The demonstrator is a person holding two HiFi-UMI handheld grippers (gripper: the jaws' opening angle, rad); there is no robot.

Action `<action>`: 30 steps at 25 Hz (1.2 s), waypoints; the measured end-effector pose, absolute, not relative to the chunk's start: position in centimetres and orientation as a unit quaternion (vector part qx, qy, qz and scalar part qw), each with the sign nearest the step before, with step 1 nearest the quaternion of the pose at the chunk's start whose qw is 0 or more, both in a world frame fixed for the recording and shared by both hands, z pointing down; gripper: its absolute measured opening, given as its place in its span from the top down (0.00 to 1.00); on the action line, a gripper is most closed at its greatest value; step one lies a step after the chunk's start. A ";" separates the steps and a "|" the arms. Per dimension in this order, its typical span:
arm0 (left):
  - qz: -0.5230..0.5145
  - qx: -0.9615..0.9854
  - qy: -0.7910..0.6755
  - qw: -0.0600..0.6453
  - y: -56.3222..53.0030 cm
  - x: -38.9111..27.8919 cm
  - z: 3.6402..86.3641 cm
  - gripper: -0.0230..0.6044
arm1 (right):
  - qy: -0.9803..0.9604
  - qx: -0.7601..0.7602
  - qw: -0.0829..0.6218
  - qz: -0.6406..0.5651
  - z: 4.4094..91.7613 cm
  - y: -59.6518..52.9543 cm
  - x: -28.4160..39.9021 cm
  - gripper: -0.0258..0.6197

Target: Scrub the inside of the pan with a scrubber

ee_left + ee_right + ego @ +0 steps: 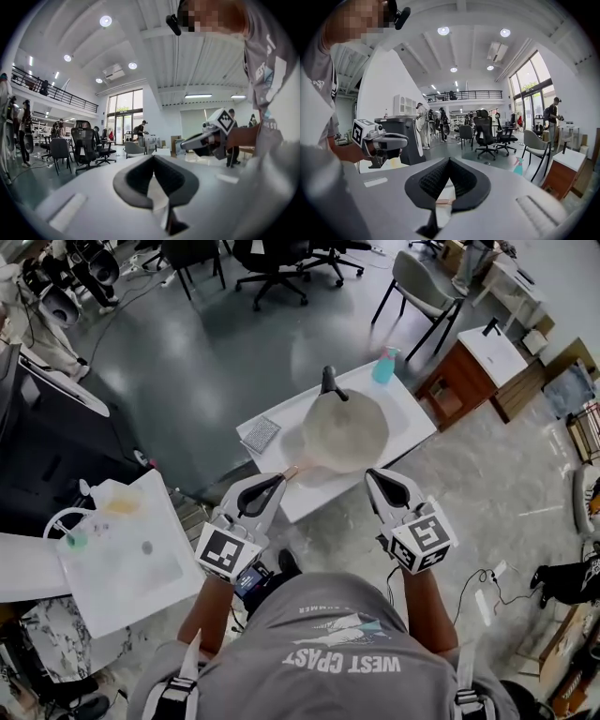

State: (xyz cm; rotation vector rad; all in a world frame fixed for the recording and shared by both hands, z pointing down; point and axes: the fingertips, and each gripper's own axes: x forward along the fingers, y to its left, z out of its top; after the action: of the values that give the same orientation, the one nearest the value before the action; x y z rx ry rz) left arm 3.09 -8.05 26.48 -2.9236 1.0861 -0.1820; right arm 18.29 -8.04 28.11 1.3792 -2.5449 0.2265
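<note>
In the head view a pale round pan (344, 432) lies on a white counter (412, 413), and its thin handle (291, 471) points toward me. To the pan's left a flat grey checkered scrubber pad (261, 434) rests on the counter. My left gripper (283, 477) hovers at the counter's near edge, just by the handle's end, shut with nothing in it. The right gripper (372, 474) hangs level with it near the pan's front rim, also shut and empty. Both gripper views look out across the room, and each shows its own jaws closed (152, 157) (449, 160).
A black tap (330, 381) stands at the pan's far side and a teal spray bottle (384, 365) at the counter's back corner. A second white sink unit (127, 554) is at my left. A wooden cabinet (469, 371) and office chairs (272, 263) stand beyond.
</note>
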 end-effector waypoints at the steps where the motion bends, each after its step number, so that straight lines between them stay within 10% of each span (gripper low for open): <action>1: -0.058 -0.937 0.345 0.003 -8.4 2.4 27.0 0.96 | -0.871 0.470 0.123 0.076 28.2 -8.6 17.4 0.96; 30: -0.070 -0.857 0.504 -0.080 -15.0 -10.4 35.6 0.96 | -0.918 0.292 0.253 0.091 41.8 -25.9 1.8 0.96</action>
State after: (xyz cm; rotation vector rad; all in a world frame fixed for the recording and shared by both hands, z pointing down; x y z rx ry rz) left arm -10.45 -14.95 35.56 -2.8388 1.6714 -0.2319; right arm 1.78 -25.86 41.76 0.7949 -2.4945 0.2486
